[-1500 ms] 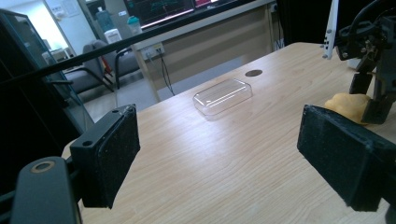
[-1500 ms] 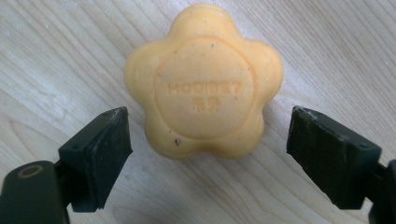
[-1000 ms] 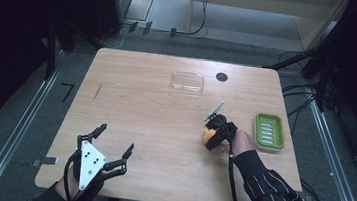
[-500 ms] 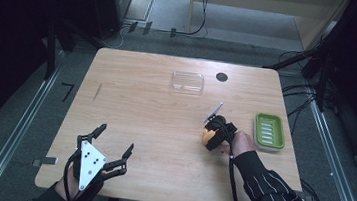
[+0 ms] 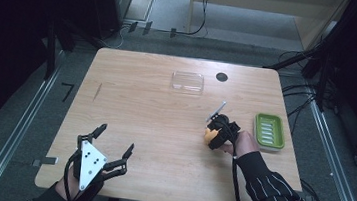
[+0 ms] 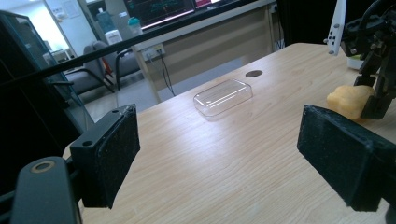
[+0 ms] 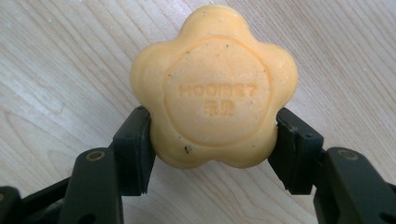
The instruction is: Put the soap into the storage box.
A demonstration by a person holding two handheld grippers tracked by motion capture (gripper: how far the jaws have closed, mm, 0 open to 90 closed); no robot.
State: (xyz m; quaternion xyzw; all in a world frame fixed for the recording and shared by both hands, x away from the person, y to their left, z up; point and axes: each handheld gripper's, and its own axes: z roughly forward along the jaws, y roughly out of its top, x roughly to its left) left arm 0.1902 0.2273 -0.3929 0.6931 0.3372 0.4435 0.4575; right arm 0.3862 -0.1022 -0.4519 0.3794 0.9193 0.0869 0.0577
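A flower-shaped orange soap (image 7: 214,88) sits on the wooden worktop (image 5: 155,113), right of centre, clasped by the right hand-held gripper (image 5: 216,133). A green soap dish (image 5: 269,131) lies just right. The left hand-held gripper (image 5: 106,145), near left, is spread wide and holds nothing.

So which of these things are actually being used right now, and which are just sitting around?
In use:
- orange flower-shaped soap, clamped by the right gripper
- green soap dish, close beside it, a likely destination

Lying about:
- clear plastic lid, far side of the table
- left gripper, fingers open, holding nothing
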